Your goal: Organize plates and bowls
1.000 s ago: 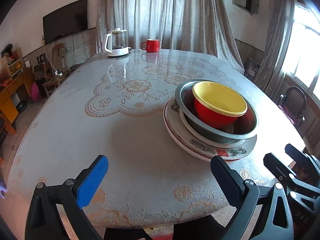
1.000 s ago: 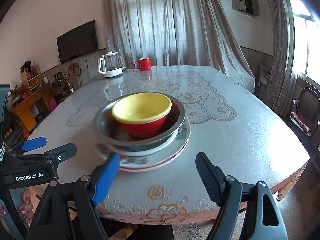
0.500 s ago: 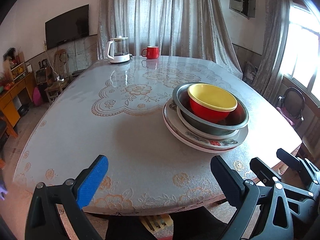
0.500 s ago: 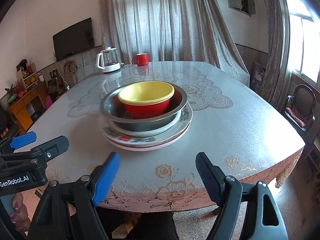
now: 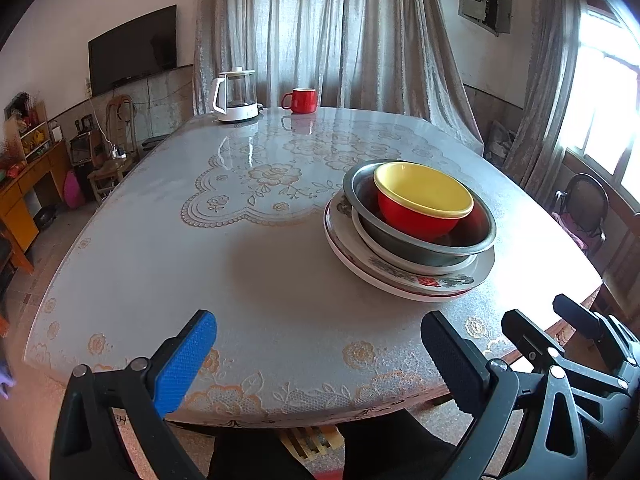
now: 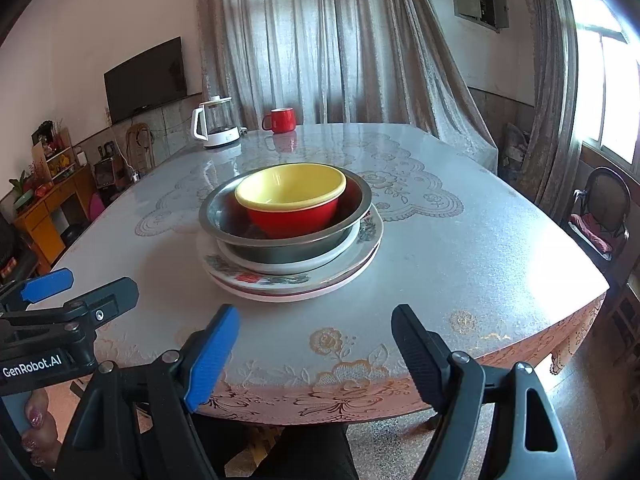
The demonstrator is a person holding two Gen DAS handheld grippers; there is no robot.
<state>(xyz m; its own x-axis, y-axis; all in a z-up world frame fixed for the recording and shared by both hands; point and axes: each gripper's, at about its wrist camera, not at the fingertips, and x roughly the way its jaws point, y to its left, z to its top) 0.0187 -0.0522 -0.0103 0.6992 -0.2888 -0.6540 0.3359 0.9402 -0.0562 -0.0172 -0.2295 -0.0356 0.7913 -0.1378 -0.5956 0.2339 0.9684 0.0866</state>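
A red bowl with a yellow inside sits in a steel basin. The basin rests on a white plate, which lies on larger flowered plates. The stack stands on the table near its front edge. My left gripper is open and empty, held over the front edge, left of the stack. My right gripper is open and empty, in front of the stack; it also shows in the left wrist view.
The table has a lace-pattern cover. A white kettle and a red mug stand at its far edge. A chair stands to the right, cabinets to the left.
Both grippers have drawn back from the stack toward the table's front edge, still open and empty. The stack has not moved.
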